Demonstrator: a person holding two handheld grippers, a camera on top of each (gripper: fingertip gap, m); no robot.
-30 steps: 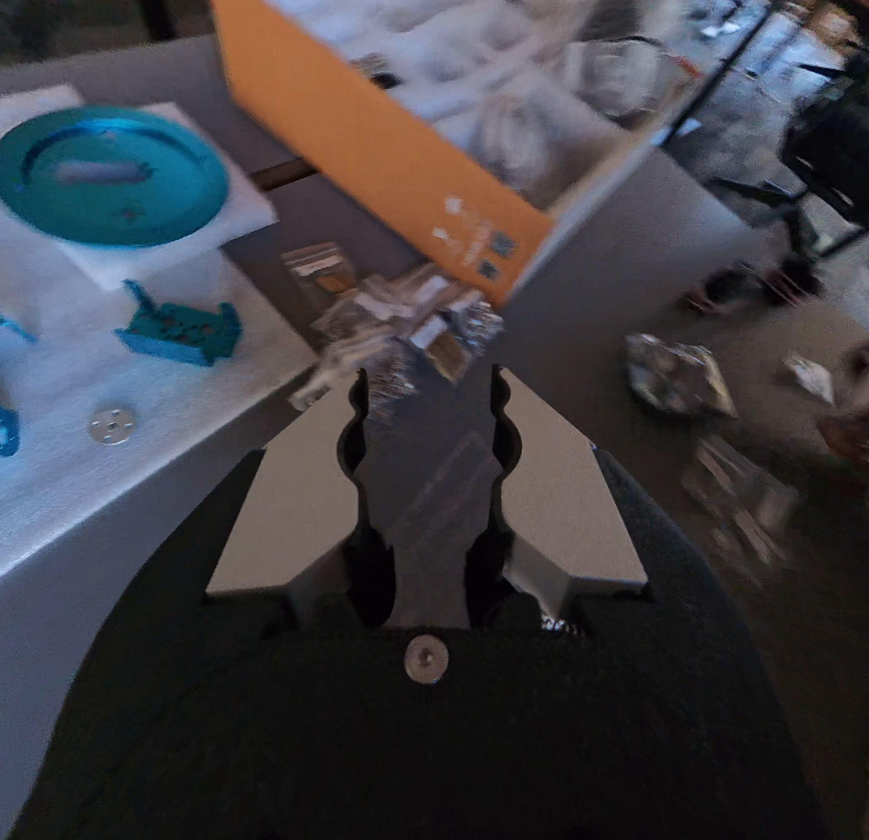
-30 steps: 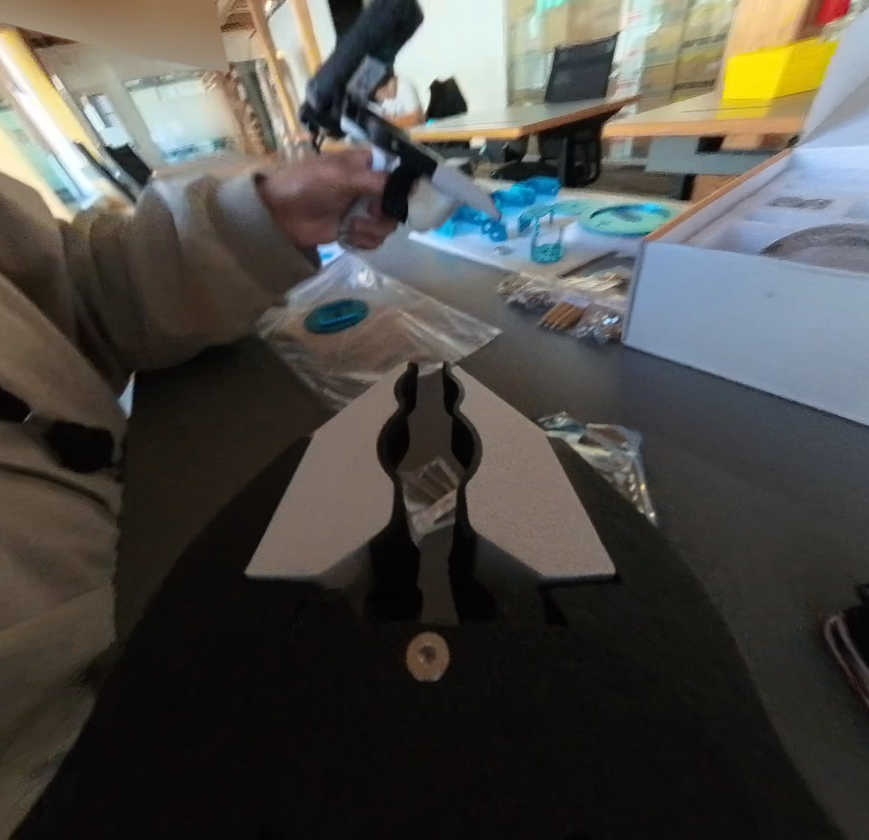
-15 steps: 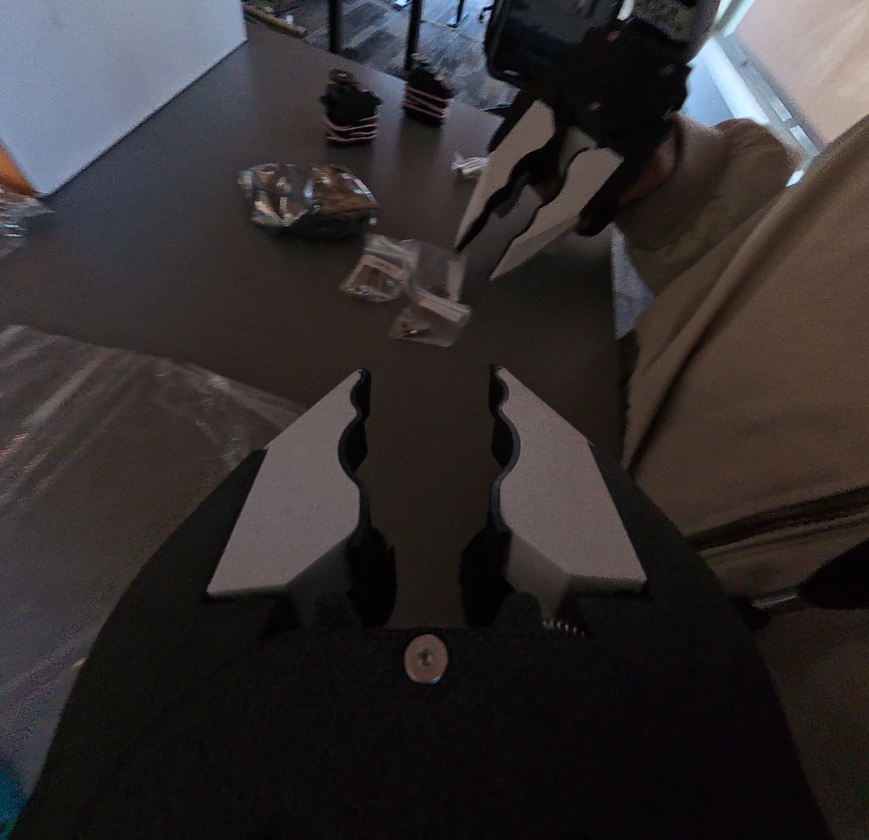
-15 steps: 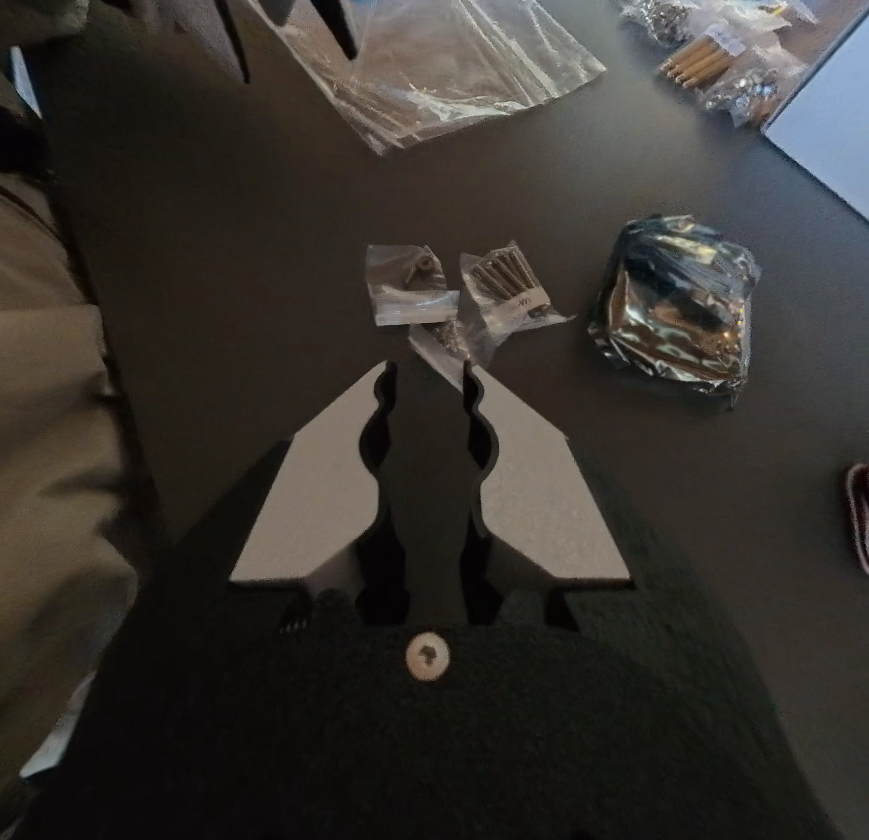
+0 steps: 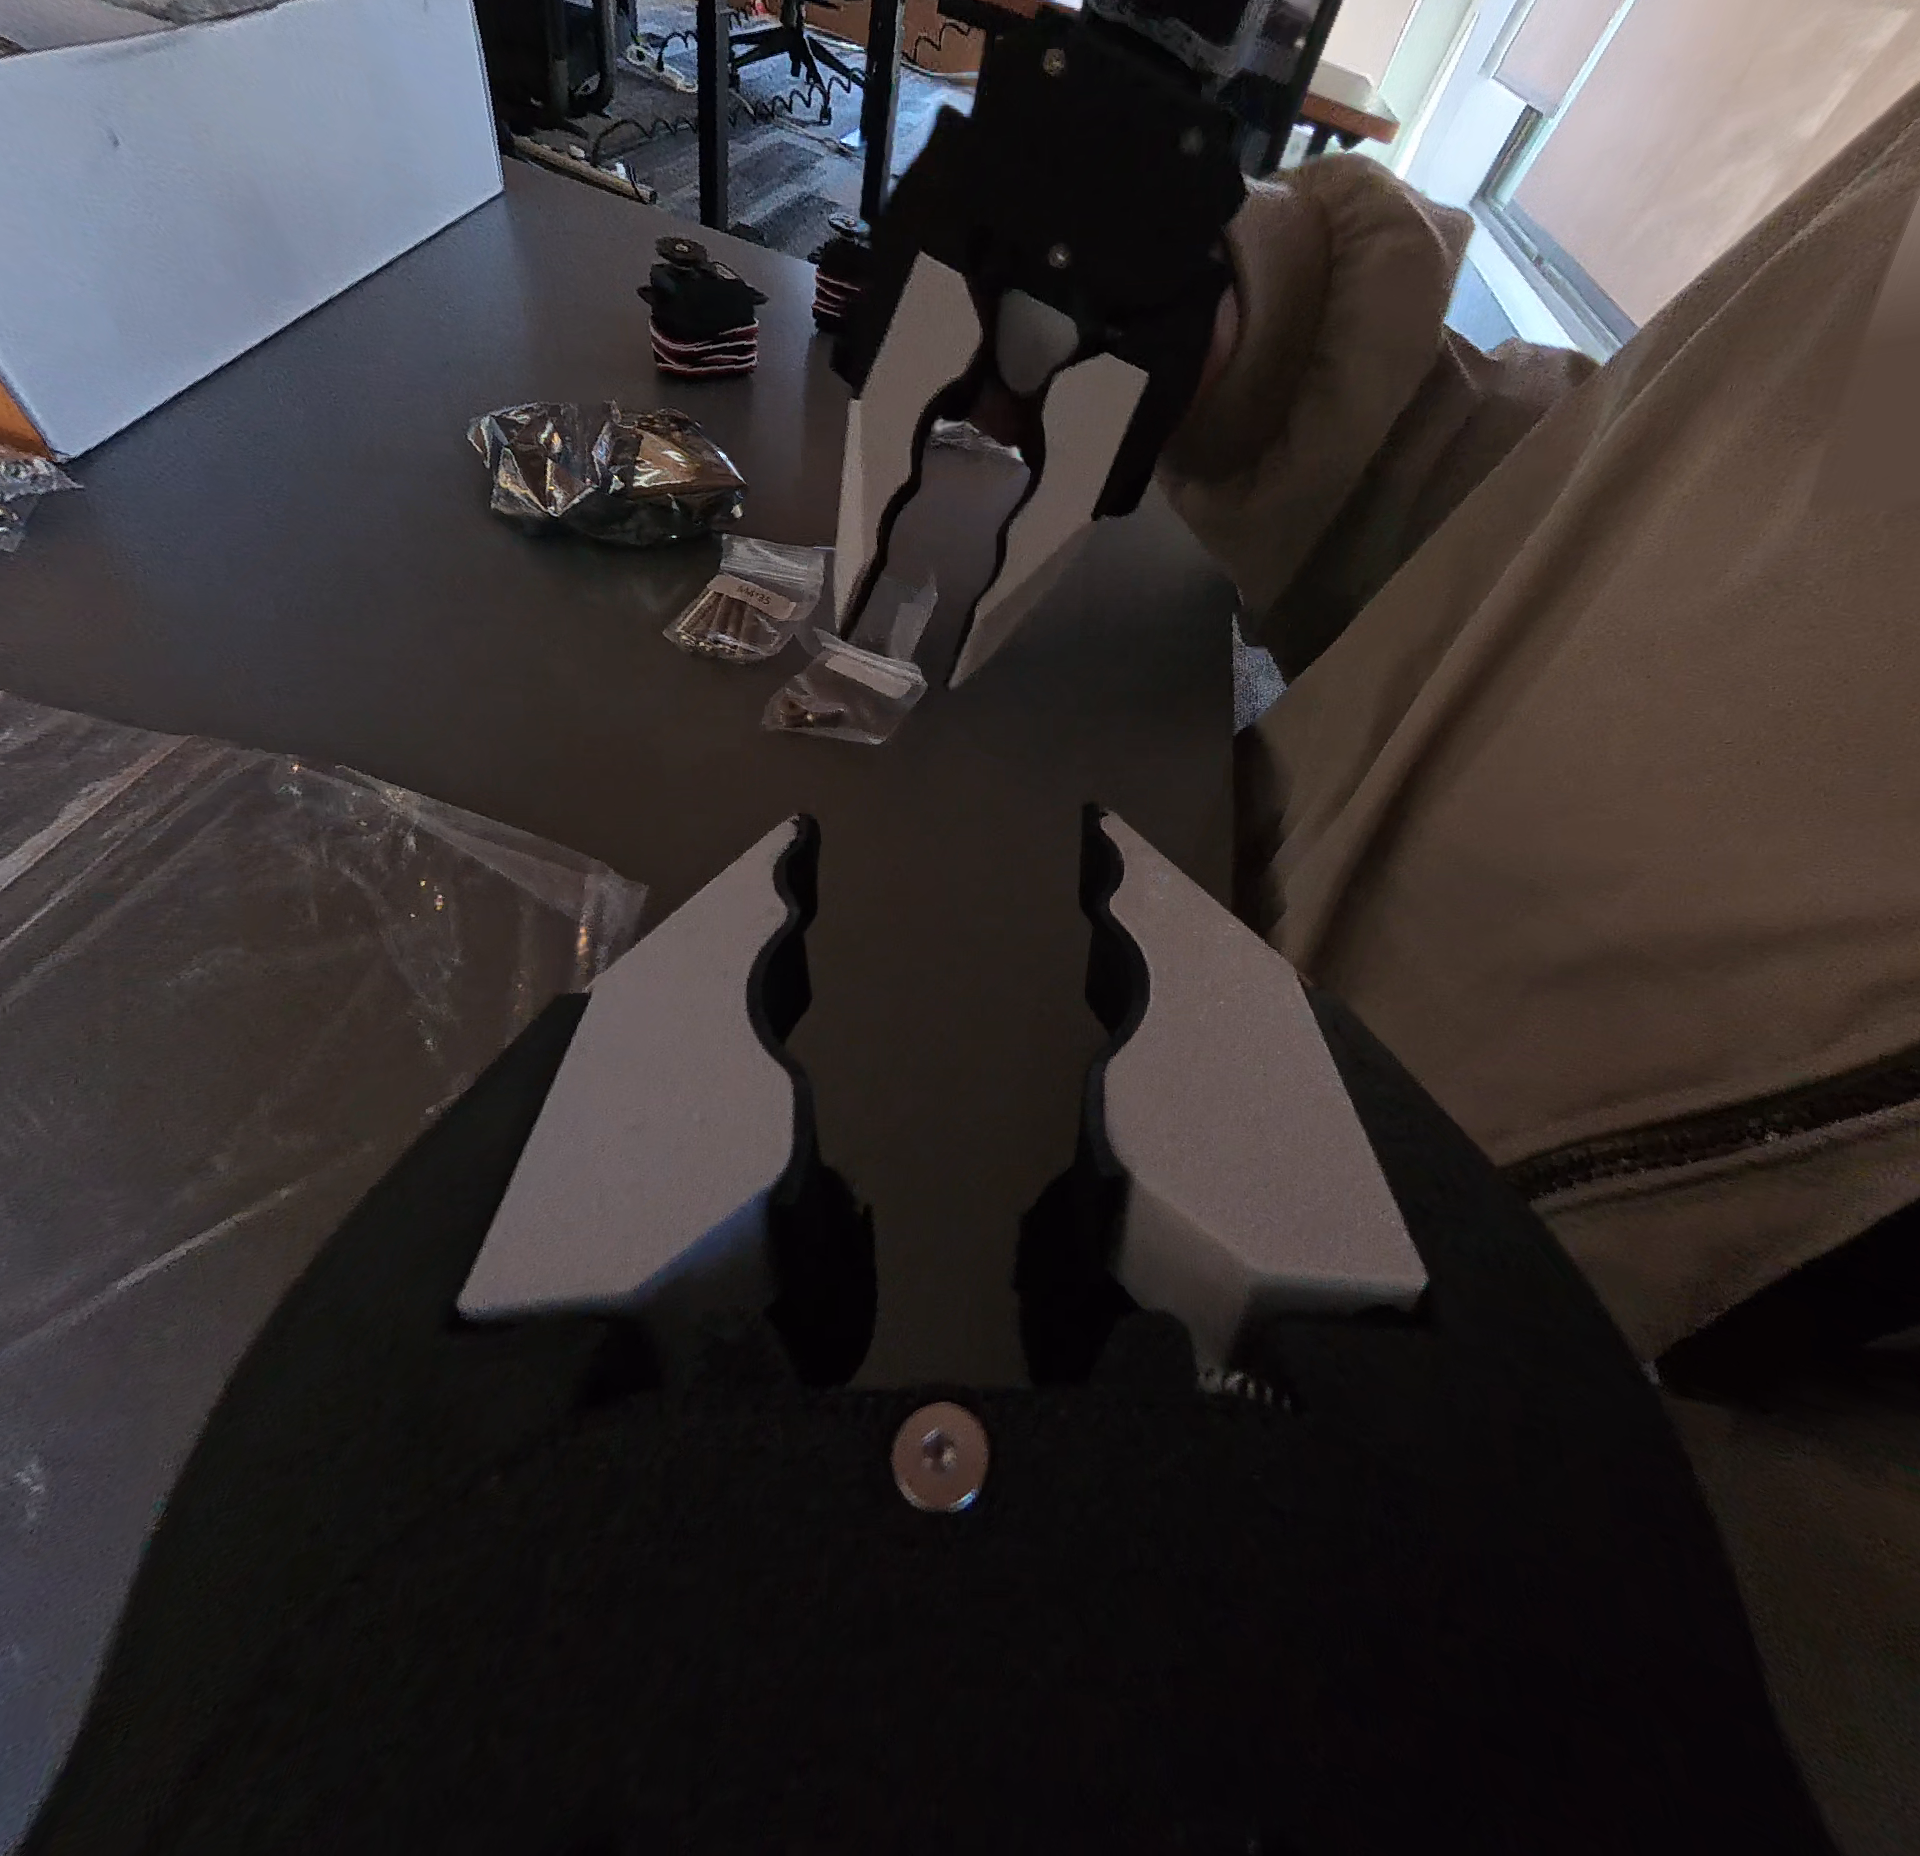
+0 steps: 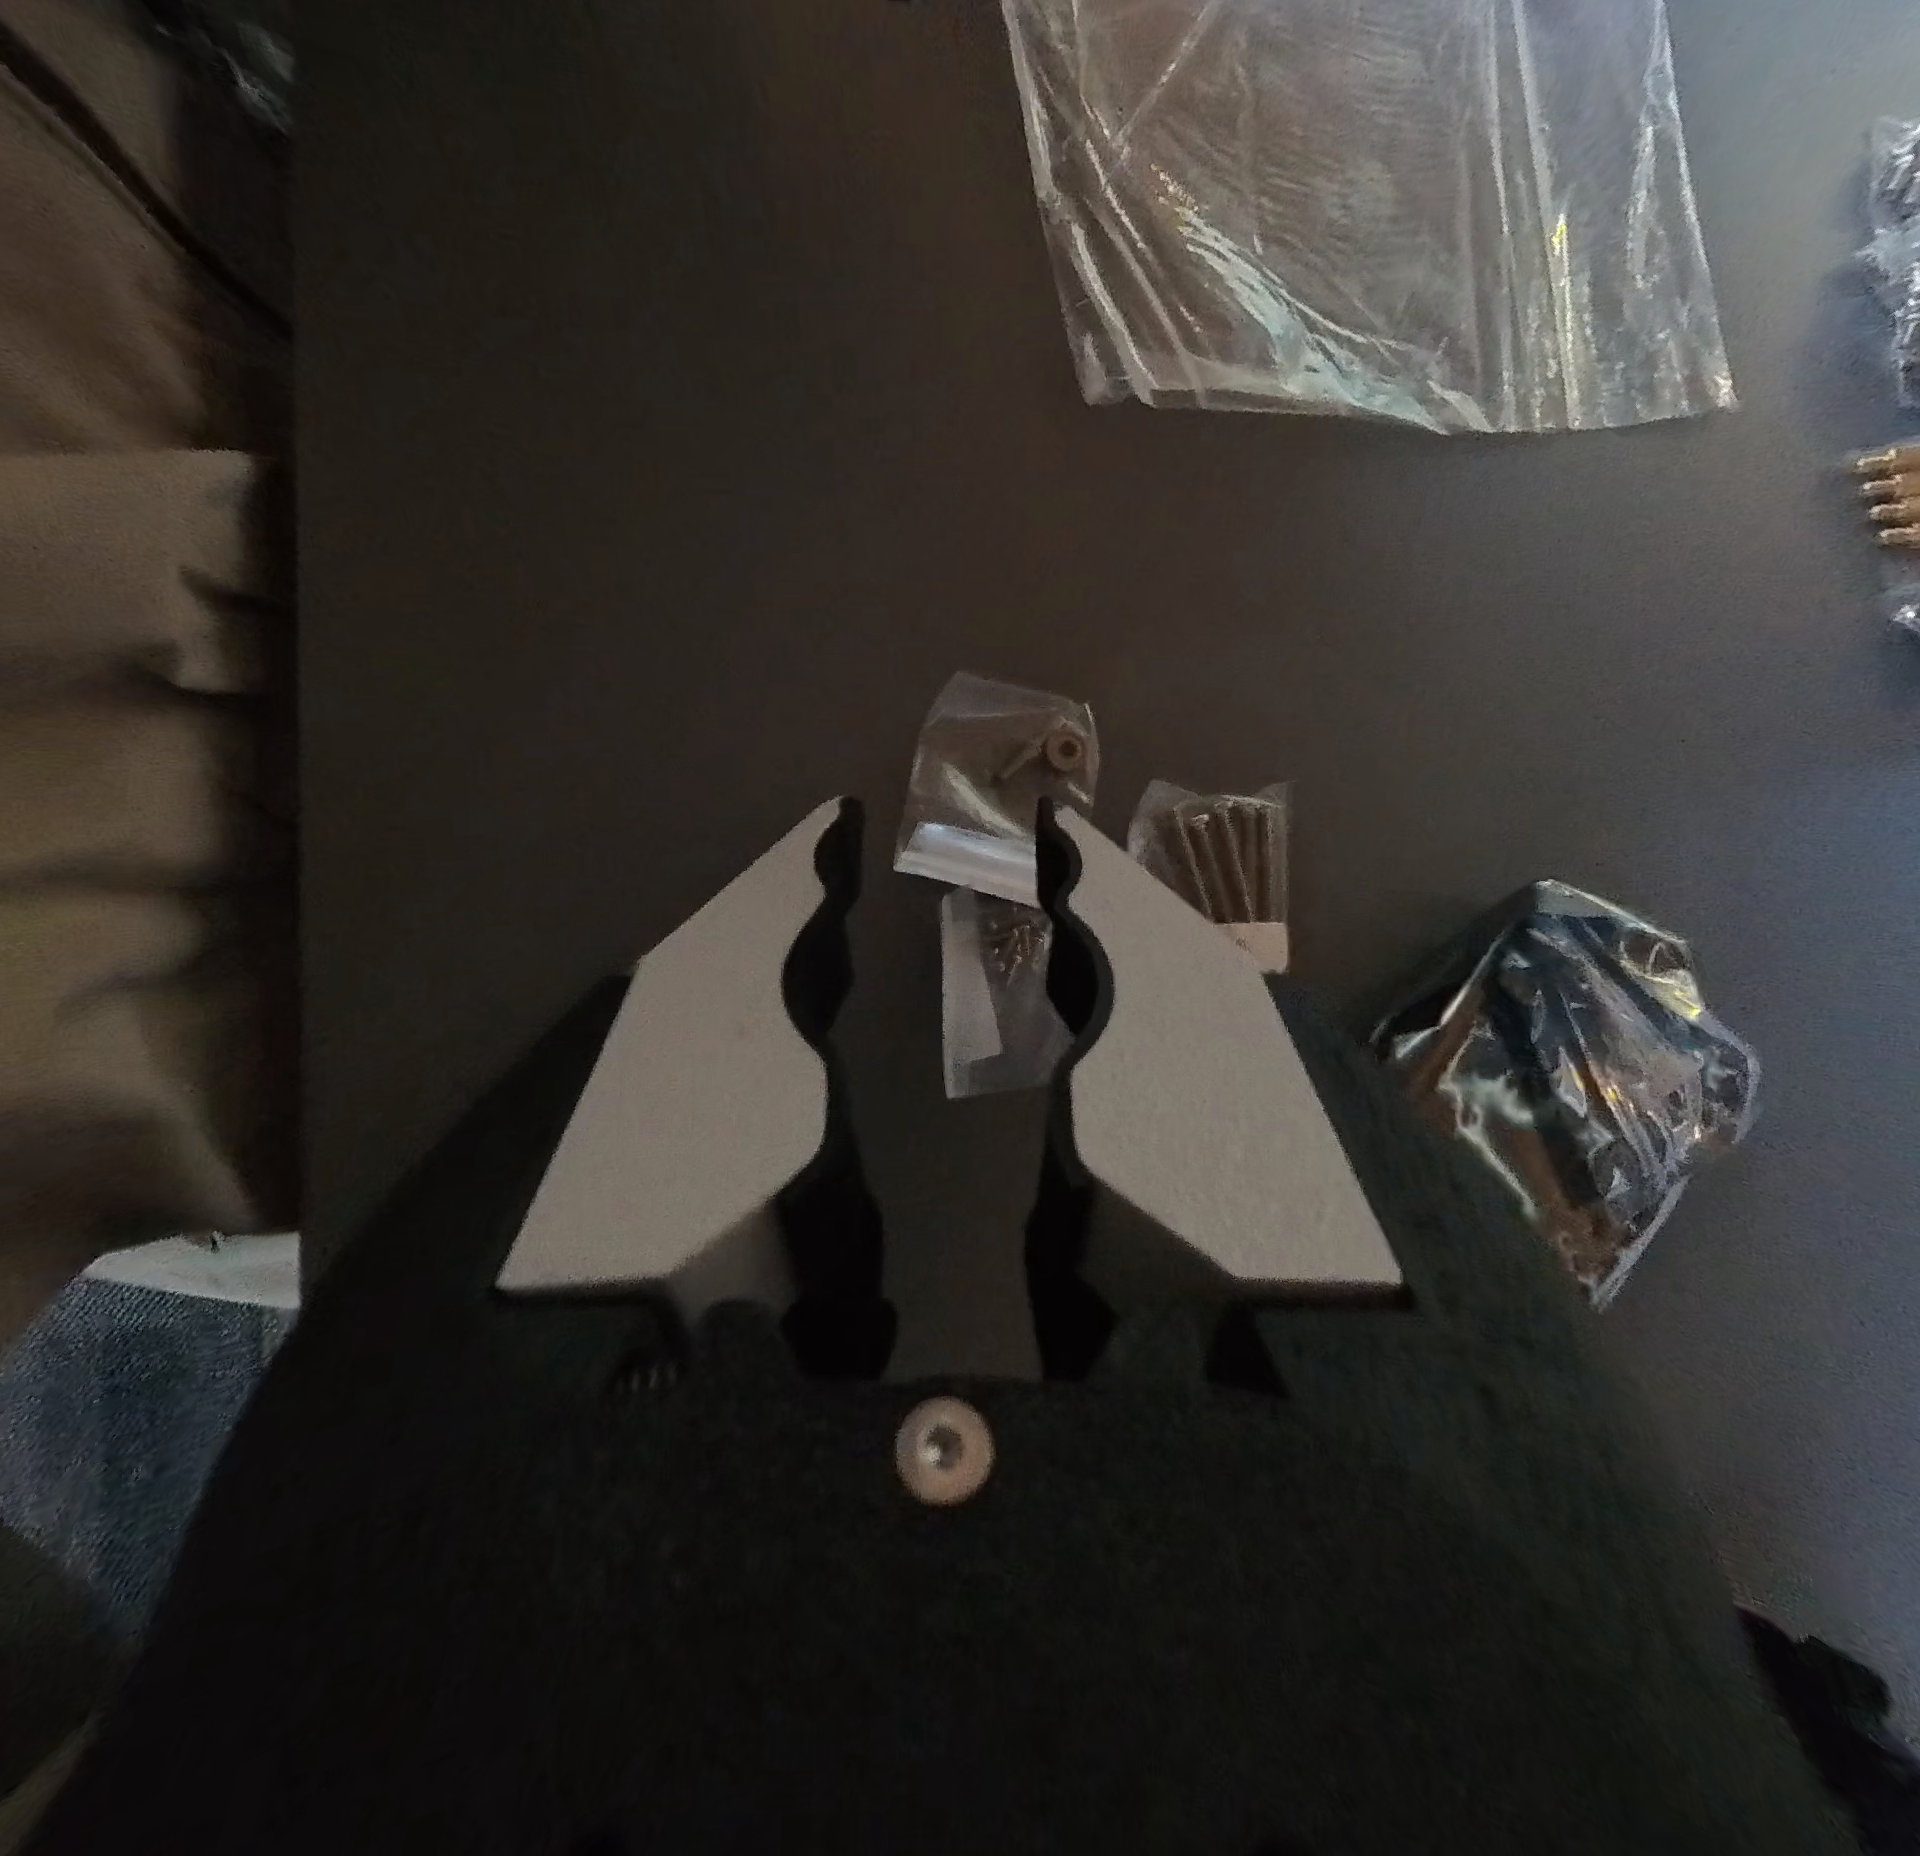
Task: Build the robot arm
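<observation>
Only my left wrist view shows the white cardboard box (image 5: 239, 175) at ten o'clock and two black servo motors (image 5: 704, 323). My left gripper (image 5: 945, 830) hangs released over the dark grey table (image 5: 343, 559). My right gripper (image 6: 948, 811), spread and empty, hovers above three small clear screw bags (image 6: 992, 804); crumpled silver foil bag (image 6: 1558, 1068) at three o'clock

Small bags (image 6: 992, 798) crowding right claw (image 6: 948, 819)
</observation>
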